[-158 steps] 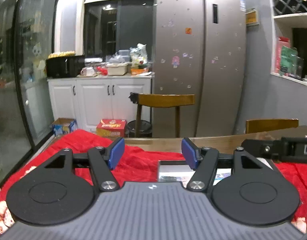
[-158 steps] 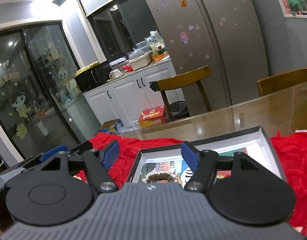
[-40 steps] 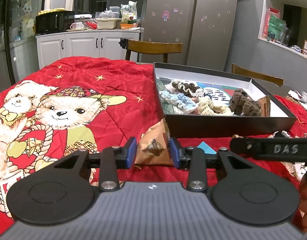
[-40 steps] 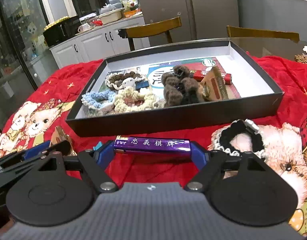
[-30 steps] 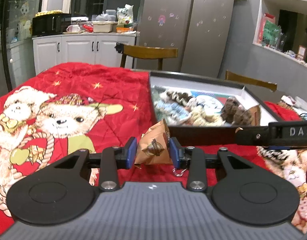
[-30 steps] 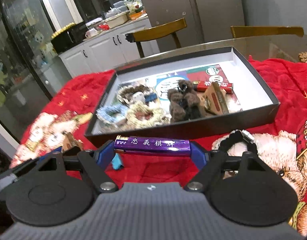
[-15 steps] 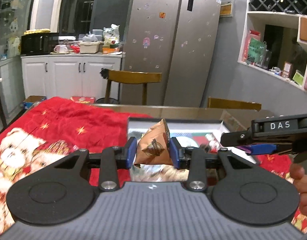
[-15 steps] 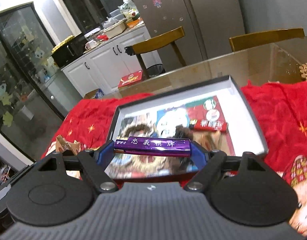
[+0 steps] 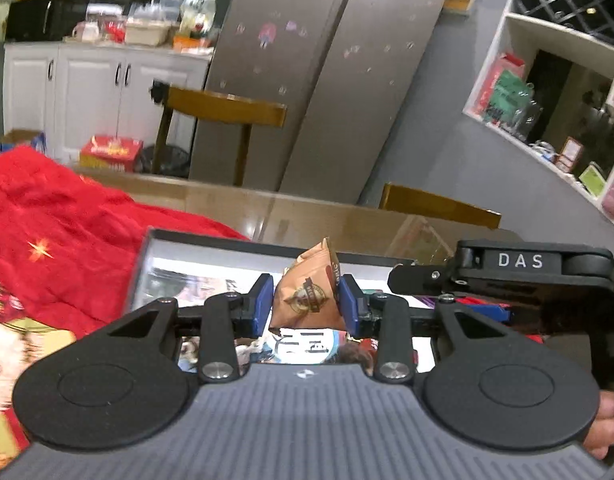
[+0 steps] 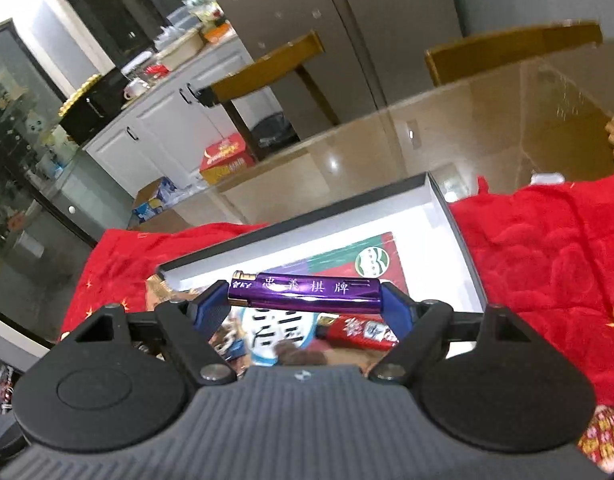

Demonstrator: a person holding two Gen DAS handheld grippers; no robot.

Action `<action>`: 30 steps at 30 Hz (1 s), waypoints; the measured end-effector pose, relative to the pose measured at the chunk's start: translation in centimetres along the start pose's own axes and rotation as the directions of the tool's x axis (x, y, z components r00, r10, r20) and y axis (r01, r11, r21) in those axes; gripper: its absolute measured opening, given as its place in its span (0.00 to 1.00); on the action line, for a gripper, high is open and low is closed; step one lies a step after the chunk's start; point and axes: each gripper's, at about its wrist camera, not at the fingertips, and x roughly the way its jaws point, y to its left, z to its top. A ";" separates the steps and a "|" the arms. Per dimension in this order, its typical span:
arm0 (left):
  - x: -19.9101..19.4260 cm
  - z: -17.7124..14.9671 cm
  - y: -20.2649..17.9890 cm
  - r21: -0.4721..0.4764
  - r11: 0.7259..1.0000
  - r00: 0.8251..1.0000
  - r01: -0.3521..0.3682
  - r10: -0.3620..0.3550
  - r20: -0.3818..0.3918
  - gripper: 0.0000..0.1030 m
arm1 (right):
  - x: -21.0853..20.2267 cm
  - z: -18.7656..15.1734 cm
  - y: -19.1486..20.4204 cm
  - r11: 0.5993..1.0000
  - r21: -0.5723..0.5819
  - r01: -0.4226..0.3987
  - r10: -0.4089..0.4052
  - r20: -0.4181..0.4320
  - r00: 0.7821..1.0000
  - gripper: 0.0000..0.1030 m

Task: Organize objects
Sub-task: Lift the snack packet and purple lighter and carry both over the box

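The left claw (image 9: pixel 307 309) is clenched narrowly on a brown triangular packet (image 9: pixel 307 300), raised above the black box (image 10: pixel 459 236) on the table. The right claw (image 10: pixel 305 300) grips a purple lighter (image 10: pixel 305 292) lengthwise, spread wide, over the box's near edge.

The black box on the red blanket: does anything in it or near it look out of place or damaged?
Nothing stands out. The black box looks whole. The left gripper holds a brown triangular packet and the right gripper a purple lighter, both above it. The contents below are blurred.
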 end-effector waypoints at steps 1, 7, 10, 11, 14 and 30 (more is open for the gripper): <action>1.3 0.1 0.1 -0.007 1.000 1.000 0.001 -0.002 -0.015 0.40 | 0.6 0.2 -0.6 1.000 0.015 -0.008 0.008 -0.010 1.000 0.78; 6.0 0.0 0.0 0.001 1.000 0.998 -0.027 0.027 -0.057 0.40 | 3.8 0.9 -2.3 0.999 0.034 0.008 -0.007 -0.030 1.000 0.78; 7.4 -0.3 -0.1 0.015 0.999 0.997 -0.036 0.037 -0.072 0.40 | 4.7 0.8 -2.6 0.999 0.040 0.028 -0.027 -0.036 0.999 0.78; 7.8 -0.5 -0.1 0.016 0.999 0.995 -0.037 0.039 -0.088 0.40 | 5.0 0.8 -2.7 0.999 0.040 0.033 -0.032 -0.040 0.999 0.78; 8.6 -0.9 -0.1 0.019 0.999 0.992 -0.037 0.039 -0.119 0.40 | 5.6 0.5 -2.8 0.998 0.020 0.065 -0.064 -0.037 0.997 0.78; 9.6 -2.3 -1.1 0.098 0.989 0.986 -0.106 0.117 -0.116 0.41 | 6.1 -0.5 -1.9 0.985 -0.078 0.153 -0.154 -0.006 0.988 0.78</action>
